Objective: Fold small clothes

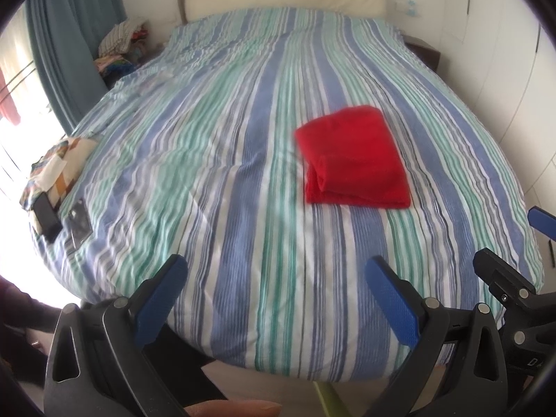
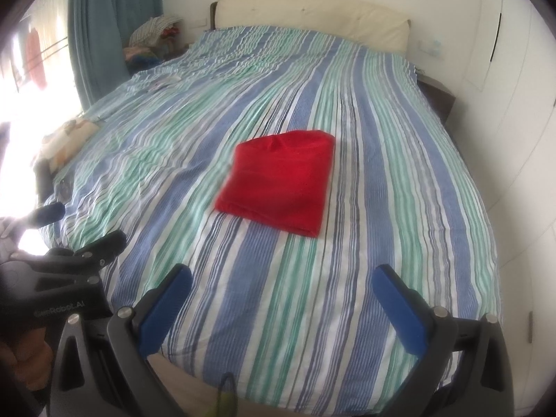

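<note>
In the left view, the left tool (image 1: 274,274) is hanging wide open and empty at the bottom, while the folded red cloth (image 1: 352,154) is lying right of centre on the bed (image 1: 208,139), seemingly finished. In the right view, the right tool (image 2: 283,285) is likewise gaping empty at the bottom, the cloth sitting mid-frame.

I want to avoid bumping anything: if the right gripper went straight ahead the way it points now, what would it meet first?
Probably the striped bedcover just ahead of the open right gripper, then the folded red garment further along that line. Depth is hard to judge in this fisheye view.
</note>
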`<state>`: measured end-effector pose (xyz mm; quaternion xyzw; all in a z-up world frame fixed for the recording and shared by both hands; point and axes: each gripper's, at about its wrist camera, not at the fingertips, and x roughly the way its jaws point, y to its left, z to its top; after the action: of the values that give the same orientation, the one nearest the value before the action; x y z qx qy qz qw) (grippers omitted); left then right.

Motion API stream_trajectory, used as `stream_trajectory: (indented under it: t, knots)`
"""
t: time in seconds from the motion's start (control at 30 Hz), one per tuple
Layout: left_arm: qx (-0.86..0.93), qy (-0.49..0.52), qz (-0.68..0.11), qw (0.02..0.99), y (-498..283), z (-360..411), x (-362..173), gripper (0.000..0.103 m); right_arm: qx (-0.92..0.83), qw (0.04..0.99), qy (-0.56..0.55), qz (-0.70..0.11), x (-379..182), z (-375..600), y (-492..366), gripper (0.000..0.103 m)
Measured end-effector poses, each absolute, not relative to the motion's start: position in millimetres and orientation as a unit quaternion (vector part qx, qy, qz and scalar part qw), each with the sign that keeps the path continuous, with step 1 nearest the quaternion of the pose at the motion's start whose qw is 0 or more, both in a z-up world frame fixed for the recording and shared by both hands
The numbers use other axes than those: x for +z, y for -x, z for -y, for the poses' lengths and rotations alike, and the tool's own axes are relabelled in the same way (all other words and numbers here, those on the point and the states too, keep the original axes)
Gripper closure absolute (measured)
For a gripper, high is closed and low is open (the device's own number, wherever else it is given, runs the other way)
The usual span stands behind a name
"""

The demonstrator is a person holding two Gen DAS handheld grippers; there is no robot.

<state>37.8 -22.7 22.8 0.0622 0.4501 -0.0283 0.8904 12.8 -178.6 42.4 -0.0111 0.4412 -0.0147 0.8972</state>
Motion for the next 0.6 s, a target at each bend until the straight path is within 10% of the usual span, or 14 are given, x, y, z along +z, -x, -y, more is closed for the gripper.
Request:
stream_trajectory:
  t: [0.6]
  knots:
    - [-0.034,-0.058,-0.452,0.890,-37.9,24.1,23.1,0.001,-0.017,0.897,0.011,-0.442,41.3,179.5,-12.8,0.001]
